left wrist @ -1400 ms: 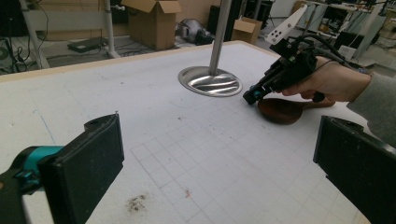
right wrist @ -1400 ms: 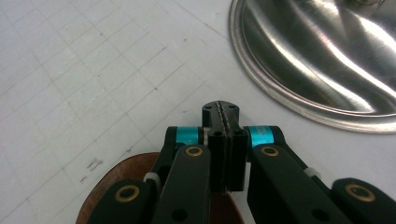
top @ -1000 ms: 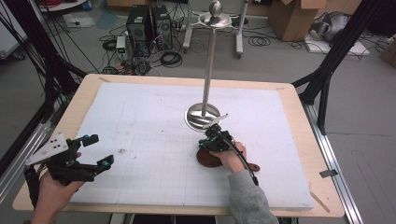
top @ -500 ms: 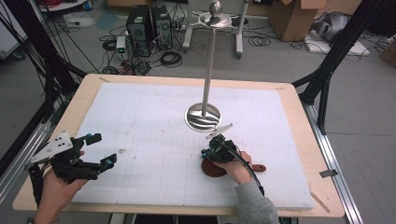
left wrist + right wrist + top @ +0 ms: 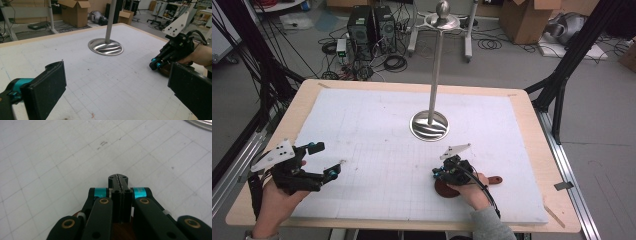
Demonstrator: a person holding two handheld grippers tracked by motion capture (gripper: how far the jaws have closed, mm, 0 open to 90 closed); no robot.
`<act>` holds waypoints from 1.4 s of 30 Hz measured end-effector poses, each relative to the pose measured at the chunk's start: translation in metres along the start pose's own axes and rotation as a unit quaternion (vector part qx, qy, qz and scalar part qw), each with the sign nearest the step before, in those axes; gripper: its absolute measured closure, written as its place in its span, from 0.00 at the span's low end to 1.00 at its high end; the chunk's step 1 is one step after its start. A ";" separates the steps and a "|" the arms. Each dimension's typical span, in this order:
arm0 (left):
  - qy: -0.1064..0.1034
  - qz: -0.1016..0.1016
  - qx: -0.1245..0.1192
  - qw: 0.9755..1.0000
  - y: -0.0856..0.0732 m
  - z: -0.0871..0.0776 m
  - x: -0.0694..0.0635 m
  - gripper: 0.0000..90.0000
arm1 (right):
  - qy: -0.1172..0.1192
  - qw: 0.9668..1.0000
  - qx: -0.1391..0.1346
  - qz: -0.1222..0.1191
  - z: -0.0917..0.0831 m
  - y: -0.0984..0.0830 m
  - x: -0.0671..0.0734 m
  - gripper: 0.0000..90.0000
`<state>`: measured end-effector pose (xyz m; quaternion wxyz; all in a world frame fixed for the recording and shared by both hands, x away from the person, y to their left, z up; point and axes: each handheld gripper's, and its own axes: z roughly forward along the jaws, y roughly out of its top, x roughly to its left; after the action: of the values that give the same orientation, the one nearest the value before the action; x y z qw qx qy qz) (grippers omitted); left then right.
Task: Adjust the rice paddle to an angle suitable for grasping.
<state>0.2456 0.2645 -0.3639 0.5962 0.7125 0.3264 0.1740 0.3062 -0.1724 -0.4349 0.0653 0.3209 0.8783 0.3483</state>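
Work in hand: we carry a dark red-brown paddle-shaped piece [image 5: 447, 188] with the right gripper [image 5: 438, 173], over the white gridded worktop [image 5: 377, 130] near its front edge, right of the middle.

Right gripper: its jaws are pressed fully together; in the right gripper view the two black jaws meet along one seam, with the brown piece showing just under them at the bottom edge. Whether the pads pinch the piece's edge or the piece merely sits beneath the hand we cannot tell.

Thing's place: directly below and behind the right gripper's tips, under the right hand [image 5: 469, 190]; its short handle [image 5: 495, 179] sticks out toward the worktop's right edge, so its long axis runs roughly along the front edge.

Left gripper: we hold the left gripper [image 5: 328, 160] wide apart, nothing between the pads, near the front left corner, pointing across toward the right gripper.

Stand: a metal pole stand [image 5: 429, 125] rises from a round base behind the piece, toward the worktop's far edge, well apart from both grippers.

Nearer hand: the right, plainly; the left lies well apart along the front edge.
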 end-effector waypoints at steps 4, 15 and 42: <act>-0.002 0.001 0.001 1.000 0.000 0.003 0.000 0.02 | -0.001 1.000 -0.003 -0.002 -0.004 -0.006 0.004 1.00; -0.009 0.002 0.003 1.000 0.002 0.010 -0.001 0.02 | 0.005 1.000 -0.011 -0.010 -0.017 -0.023 0.009 1.00; -0.010 0.003 0.019 1.000 -0.001 0.020 -0.003 0.02 | -0.054 0.994 -0.080 0.050 -0.102 -0.090 -0.038 1.00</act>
<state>0.2559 0.2476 -0.3688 0.5855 0.7263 0.3213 0.1628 0.2550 -0.3036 -0.4213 0.1210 0.3768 0.8254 0.4026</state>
